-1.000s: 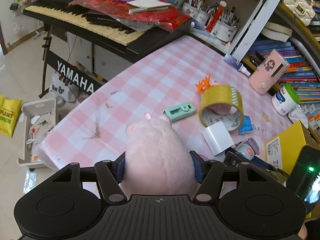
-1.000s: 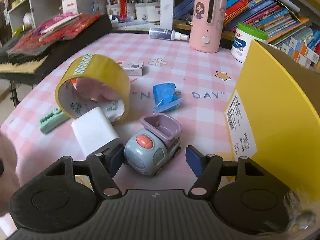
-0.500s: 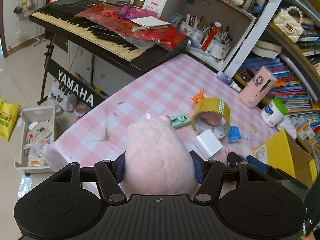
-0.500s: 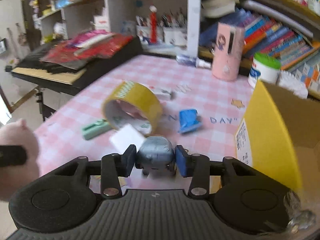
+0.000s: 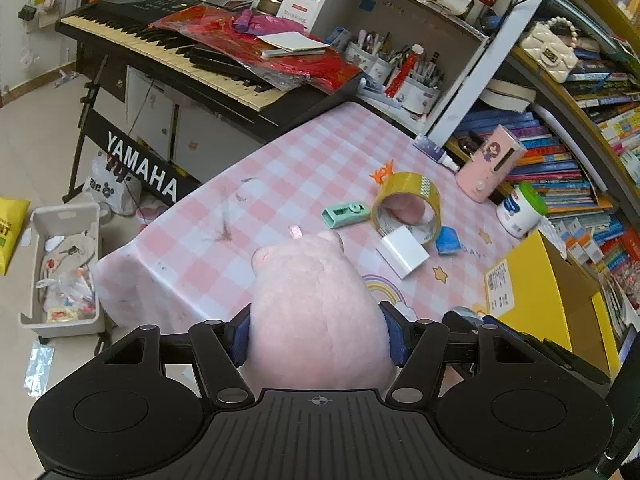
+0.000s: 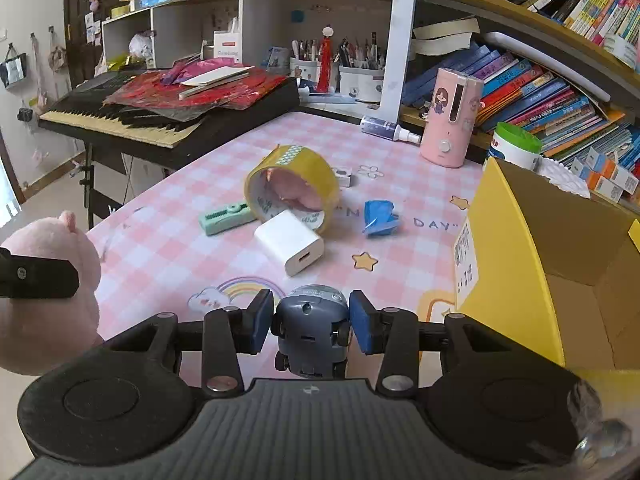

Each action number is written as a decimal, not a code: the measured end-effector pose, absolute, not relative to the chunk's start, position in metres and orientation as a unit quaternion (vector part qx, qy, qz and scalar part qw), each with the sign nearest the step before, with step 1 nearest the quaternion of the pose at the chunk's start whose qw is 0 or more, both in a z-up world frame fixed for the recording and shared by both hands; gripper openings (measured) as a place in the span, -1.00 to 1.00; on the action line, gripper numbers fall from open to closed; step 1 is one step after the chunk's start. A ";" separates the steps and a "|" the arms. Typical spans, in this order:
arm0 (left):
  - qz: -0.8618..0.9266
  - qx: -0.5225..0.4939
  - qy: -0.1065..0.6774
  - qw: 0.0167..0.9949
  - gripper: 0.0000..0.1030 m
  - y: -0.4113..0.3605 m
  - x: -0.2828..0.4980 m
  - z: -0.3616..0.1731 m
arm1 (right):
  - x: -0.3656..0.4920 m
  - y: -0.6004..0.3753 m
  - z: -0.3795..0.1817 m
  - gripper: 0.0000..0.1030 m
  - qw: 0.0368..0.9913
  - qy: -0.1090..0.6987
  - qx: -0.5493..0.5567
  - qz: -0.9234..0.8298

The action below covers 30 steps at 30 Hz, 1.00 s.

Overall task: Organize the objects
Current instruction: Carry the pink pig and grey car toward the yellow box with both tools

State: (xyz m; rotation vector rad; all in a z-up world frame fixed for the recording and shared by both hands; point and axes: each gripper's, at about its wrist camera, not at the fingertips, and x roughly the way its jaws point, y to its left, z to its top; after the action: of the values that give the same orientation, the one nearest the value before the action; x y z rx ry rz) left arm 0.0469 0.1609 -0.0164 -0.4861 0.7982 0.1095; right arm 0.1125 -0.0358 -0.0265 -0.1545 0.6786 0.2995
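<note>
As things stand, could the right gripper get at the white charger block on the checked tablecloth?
Probably not yet: the right gripper is shut on a blue-grey toy car. The white charger block lies just ahead with bare cloth between, so the path is free once the car is dropped.

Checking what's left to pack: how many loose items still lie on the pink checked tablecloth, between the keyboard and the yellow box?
6 visible: tape roll, pink item inside it, green case, white charger, blue packet, small box behind the roll. More may be hidden.
</note>
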 end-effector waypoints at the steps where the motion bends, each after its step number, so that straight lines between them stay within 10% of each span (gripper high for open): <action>1: 0.051 -0.233 0.383 0.892 0.21 0.161 0.045 -0.015 | 0.110 -0.035 -0.026 -0.24 0.928 0.333 -0.075 0.148; 30: -0.162 -0.129 0.439 0.874 0.21 0.055 -0.007 -0.023 | -0.044 -0.123 -0.014 -0.24 0.928 0.373 -0.001 0.022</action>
State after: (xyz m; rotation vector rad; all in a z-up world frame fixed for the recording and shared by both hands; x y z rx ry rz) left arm -0.0068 0.0554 -0.0226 -0.2688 0.9176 -0.3380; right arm -0.0439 -0.1228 -0.0138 -0.0028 0.7649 0.0443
